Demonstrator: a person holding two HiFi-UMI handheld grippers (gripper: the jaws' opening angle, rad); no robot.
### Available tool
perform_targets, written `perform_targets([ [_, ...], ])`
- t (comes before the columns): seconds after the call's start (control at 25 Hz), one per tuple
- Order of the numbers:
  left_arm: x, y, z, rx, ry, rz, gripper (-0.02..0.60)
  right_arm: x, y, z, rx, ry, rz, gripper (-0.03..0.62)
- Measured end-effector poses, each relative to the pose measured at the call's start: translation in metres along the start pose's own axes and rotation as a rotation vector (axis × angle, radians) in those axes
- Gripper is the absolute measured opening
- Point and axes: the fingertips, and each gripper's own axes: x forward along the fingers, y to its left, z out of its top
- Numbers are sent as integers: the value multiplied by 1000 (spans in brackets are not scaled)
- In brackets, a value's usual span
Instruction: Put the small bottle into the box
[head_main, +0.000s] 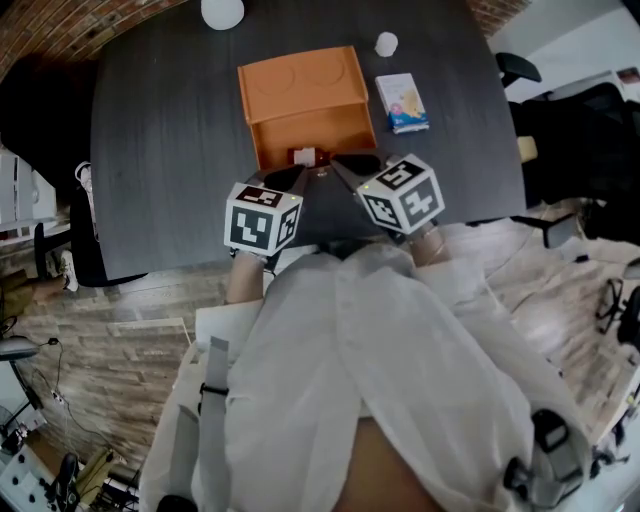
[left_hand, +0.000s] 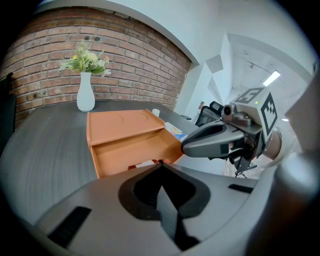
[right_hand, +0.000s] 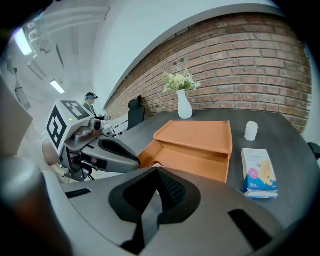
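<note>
Head view, read left to right: the left gripper (head_main: 300, 173) reaches from the near edge of the dark grey wood-grain table (head_main: 160, 150) towards the orange rectangular box (head_main: 345, 125), whose lid is folded open on the side away from the fingers. Left gripper view shows this gripper's fingers (left_hand: 172, 200) clenched together, tips meeting, with nothing clamped between them. The small white bottle with red parts (head_main: 303, 155) lies just ahead of those tips, on the box floor at the edge nearest the fingers. It is not touched by either gripper as far as the views show. The same bottle appears in the left gripper view (left_hand: 145, 164) directly beyond the closed tips. The right gripper (head_main: 337, 163) points inward from the other side, its tips close to the left gripper's tips and just beside the bottle. Right gripper view shows its fingers (right_hand: 147, 210) likewise clenched shut and empty, with the bottle (right_hand: 156, 164) just past the tips. Far beyond the left fingers, past the box lid, stands a white ceramic vase holding pale flowers (left_hand: 85, 92). To the right of the right fingers, a flat blue-and-white packet (right_hand: 259, 172) lies on the table near the box's right wall. A small white cylinder (right_hand: 251, 131) stands upright beyond the packet.
</note>
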Motion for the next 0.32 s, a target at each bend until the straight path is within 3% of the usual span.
perform_targets([
  [0.32,3,-1,-1,-2,8,5,5,2,0,-1,-8,12,5,3],
])
